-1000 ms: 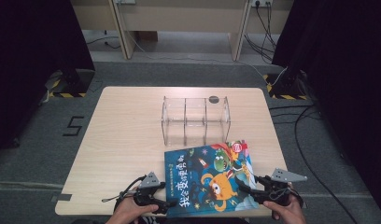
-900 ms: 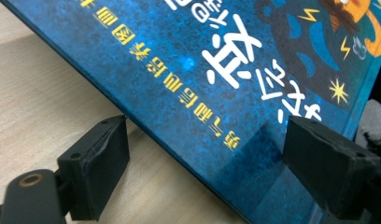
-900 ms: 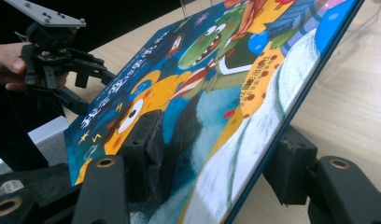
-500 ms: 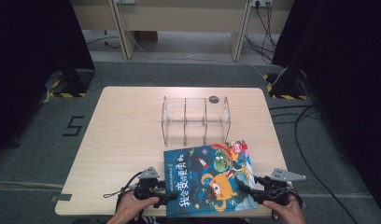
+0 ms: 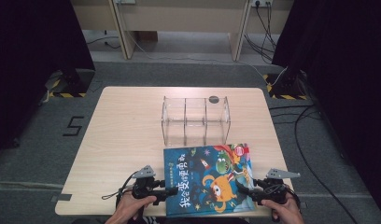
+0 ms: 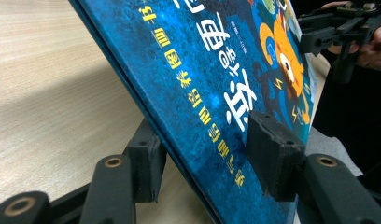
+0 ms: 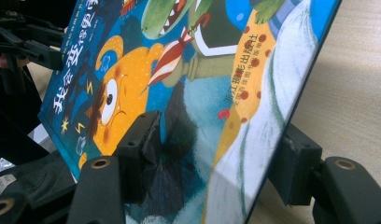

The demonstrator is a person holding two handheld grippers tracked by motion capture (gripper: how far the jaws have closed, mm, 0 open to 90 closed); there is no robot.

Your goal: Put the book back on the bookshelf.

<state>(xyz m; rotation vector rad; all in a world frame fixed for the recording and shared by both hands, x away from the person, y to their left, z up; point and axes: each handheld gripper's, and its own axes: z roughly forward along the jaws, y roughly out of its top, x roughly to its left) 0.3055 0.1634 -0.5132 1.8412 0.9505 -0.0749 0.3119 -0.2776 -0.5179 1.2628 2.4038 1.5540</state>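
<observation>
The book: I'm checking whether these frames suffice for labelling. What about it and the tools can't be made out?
- Book: underside hidden in the high view by its own cover.
- Left tool: one pad lies behind the book in the left gripper view.
- Right tool: same in the right gripper view.
- Clear organizer: contents too small to tell, high view.

The picture book carries the readable text. Down its cover beside the spine runs a large yellow and white Chinese title, 我会变得更勇敢; in the left gripper view the characters 变 and 更 stand out, though the smaller yellow line of characters next to the title is too slanted to read with certainty. In the right gripper view the publisher's line 浙江摄影出版社 is printed near the cover's opposite edge. Left of the book's counter, a dark "5" mark lies on the floor.
</observation>
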